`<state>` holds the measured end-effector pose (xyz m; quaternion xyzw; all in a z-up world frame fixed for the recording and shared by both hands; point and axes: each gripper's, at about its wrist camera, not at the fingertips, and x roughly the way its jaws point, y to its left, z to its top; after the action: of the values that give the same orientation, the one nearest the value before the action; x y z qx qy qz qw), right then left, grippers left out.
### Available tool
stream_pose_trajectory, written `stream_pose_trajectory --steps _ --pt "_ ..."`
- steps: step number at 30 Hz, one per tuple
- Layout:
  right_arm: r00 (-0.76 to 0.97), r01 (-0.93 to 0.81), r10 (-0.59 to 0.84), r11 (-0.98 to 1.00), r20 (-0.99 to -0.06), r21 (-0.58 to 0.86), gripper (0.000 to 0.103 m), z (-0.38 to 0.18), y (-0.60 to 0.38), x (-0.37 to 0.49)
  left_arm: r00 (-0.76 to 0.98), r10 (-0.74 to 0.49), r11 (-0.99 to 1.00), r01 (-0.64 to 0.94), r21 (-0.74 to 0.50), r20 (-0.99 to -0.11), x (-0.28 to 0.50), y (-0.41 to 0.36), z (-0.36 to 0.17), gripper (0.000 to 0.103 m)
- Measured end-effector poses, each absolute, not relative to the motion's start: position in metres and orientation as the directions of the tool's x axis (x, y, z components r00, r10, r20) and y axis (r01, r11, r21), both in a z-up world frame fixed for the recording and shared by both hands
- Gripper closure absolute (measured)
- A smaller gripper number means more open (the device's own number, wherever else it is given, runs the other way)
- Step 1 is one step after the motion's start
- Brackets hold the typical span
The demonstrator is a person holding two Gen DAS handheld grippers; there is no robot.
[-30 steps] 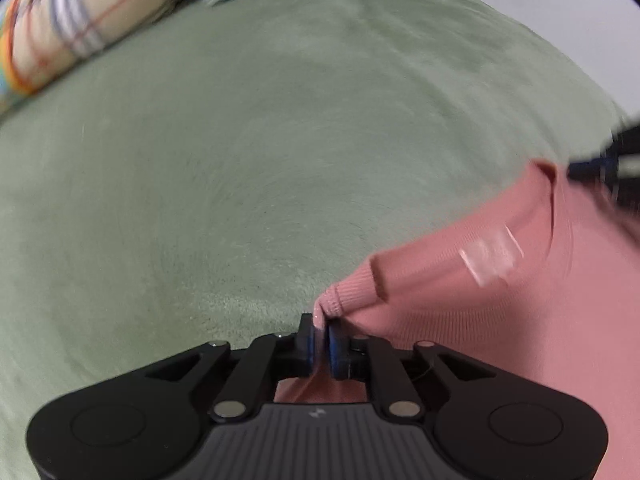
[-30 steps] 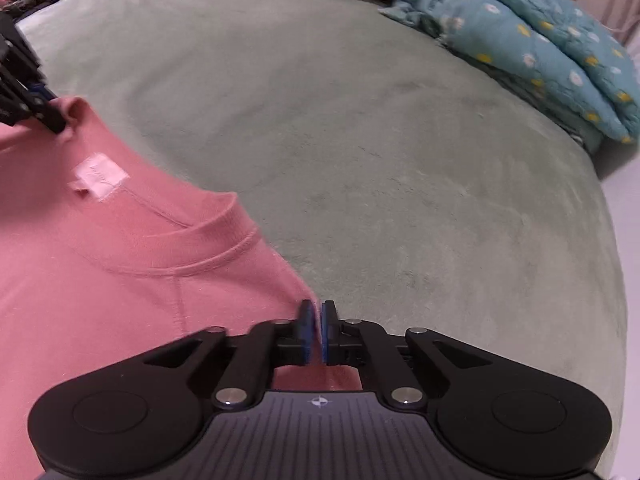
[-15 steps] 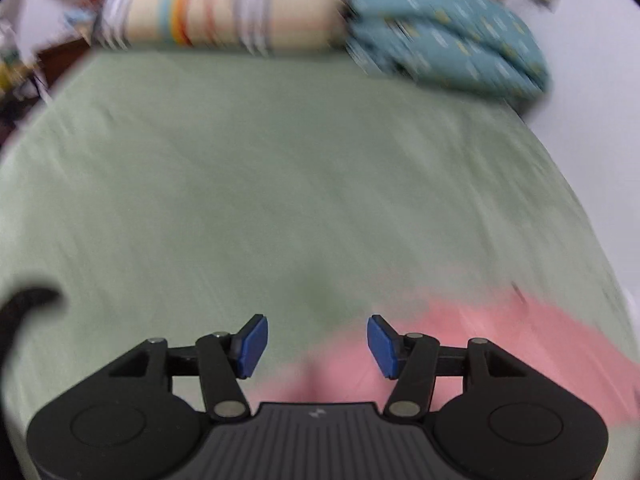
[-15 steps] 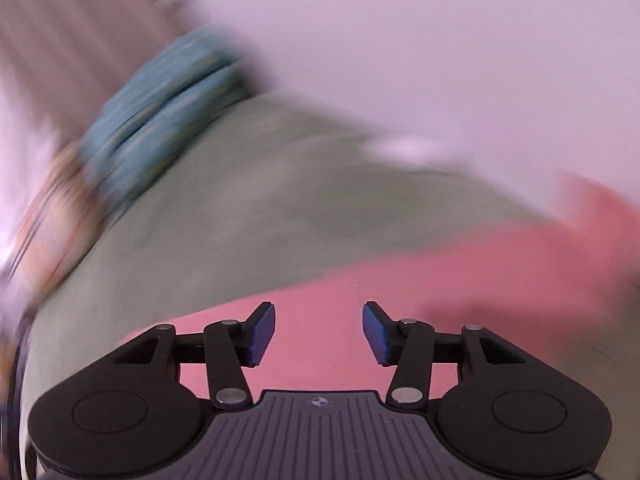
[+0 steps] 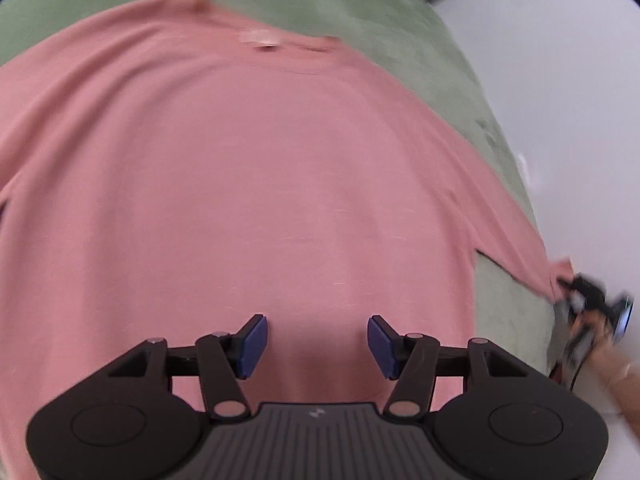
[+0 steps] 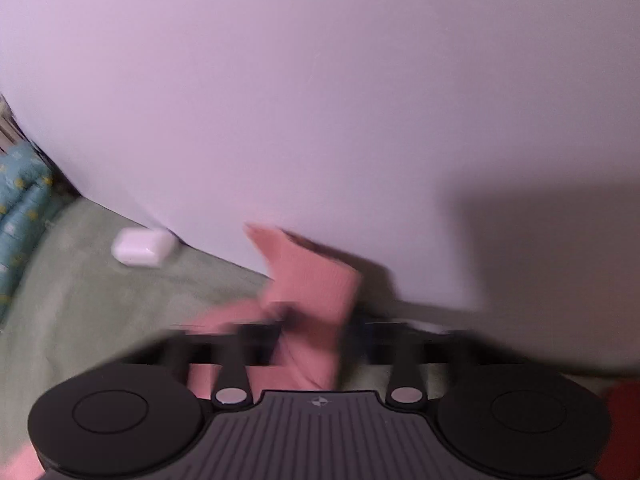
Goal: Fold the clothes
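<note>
A pink long-sleeved sweater (image 5: 248, 168) lies spread flat on the green bed cover (image 5: 420, 40), collar and white label at the far end. My left gripper (image 5: 314, 344) is open and empty, hovering above the sweater's lower body. In the left wrist view my right gripper (image 5: 576, 292) is at the cuff of the right sleeve, at the bed's edge. In the right wrist view the pink ribbed cuff (image 6: 316, 280) stands between the blurred fingers of my right gripper (image 6: 312, 332); whether they are shut on it is unclear.
A white wall (image 6: 320, 100) runs close along the right side of the bed. A small white case (image 6: 142, 248) lies on the green cover near the wall. A blue flowered quilt (image 6: 16, 208) is bunched at the head of the bed.
Both grippers let go of the sweater's shoulders and opened. The left one moved back over the sweater's body. The right one swung to the right sleeve cuff by the wall.
</note>
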<state>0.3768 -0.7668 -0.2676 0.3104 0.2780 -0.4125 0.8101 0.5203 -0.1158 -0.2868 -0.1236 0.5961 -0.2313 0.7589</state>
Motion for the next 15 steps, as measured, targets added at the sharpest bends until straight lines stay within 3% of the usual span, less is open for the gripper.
stream_pose_trajectory --steps 7,11,13,15 --pt "0.618 0.713 -0.619 0.701 -0.485 0.015 0.098 -0.184 -0.735 0.402 0.192 -0.541 0.831 0.277 -0.483 -0.819 0.517 -0.143 -0.275 0.048" --pt "0.609 0.648 -0.633 0.745 -0.477 -0.162 0.097 -0.193 -0.732 0.419 0.254 -0.480 0.864 0.305 -0.402 -0.840 0.504 -0.110 -0.256 0.048" --pt "0.559 0.610 -0.626 0.755 -0.544 -0.241 0.087 -0.212 -0.731 0.428 0.290 -0.437 0.894 0.250 -0.373 -0.852 0.491 -0.071 -0.242 0.048" --pt "0.530 0.621 -0.612 0.752 -0.586 -0.223 0.065 -0.217 -0.730 0.423 0.304 -0.410 0.909 0.211 -0.359 -0.860 0.495 -0.056 -0.240 0.048"
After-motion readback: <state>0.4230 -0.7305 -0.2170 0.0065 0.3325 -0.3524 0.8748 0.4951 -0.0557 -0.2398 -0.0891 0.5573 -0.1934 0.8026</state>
